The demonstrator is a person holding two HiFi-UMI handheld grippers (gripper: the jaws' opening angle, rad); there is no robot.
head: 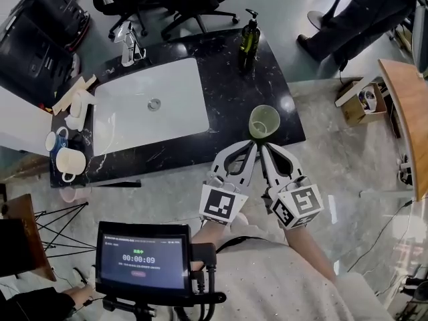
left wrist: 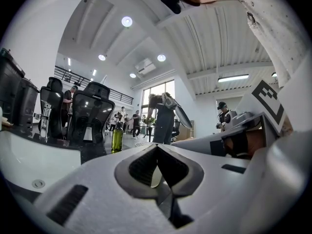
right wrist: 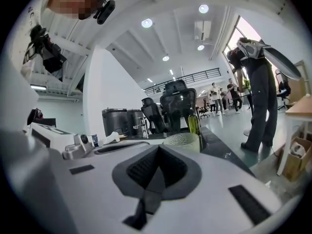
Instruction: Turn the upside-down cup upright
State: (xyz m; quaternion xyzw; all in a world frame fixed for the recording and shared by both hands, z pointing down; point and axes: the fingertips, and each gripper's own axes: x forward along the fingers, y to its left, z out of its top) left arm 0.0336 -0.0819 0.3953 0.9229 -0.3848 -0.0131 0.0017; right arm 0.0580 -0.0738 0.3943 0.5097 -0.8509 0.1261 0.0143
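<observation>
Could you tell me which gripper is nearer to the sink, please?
Left. The left gripper lies just right of the sink's front corner. The right gripper sits beside it on the far side, farther right, in front of the cup.

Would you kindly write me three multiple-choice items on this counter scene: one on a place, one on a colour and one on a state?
1. Where does the cup stand? A on the floor; B on the counter, right of the sink; C on a chair.
2. What colour is the cup? A red; B white; C green.
3. How does the cup stand? A mouth up; B mouth down; C on its side.
Answers: B, it sits on the black counter beside the sink; C, its wall and inside are green; A, its open mouth faces up.
</observation>
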